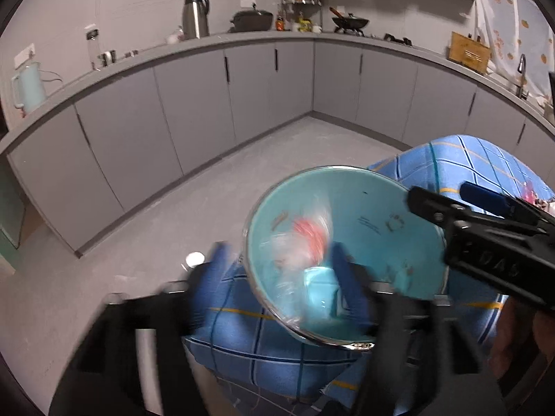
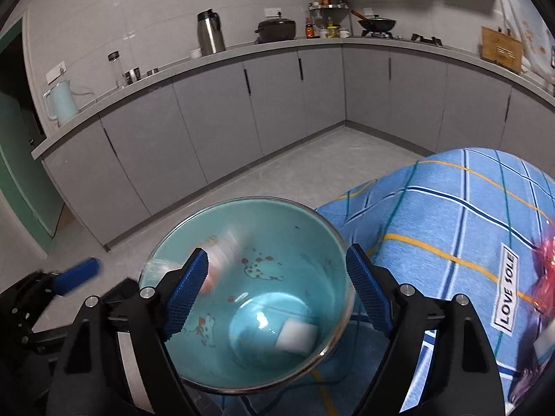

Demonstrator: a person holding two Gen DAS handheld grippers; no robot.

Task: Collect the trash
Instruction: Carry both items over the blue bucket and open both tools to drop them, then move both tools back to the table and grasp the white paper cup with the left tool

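A blue bowl (image 2: 263, 277) sits at the edge of a surface covered with a blue checked cloth (image 2: 451, 215). A blurry clear wrapper (image 1: 305, 242) with red on it is over the bowl, between the blue fingers of the left claw (image 1: 277, 274). That claw is spread wide, and it looks like the wrapper is dropping in, though the blur makes this hard to tell. The right claw (image 2: 277, 291) is spread wide too, and holds nothing; its fingers stand on either side of the bowl's rim. A white block (image 2: 296, 338) lies at the bottom of the bowl. A pink wrapper (image 2: 544, 270) lies on the cloth to the right. I think the wrappers are very light, thin and crinkly, so a soft pinch on a bunched-up part should work best. They may slip. The bowl looks hard and shiny; hold it by the rim.
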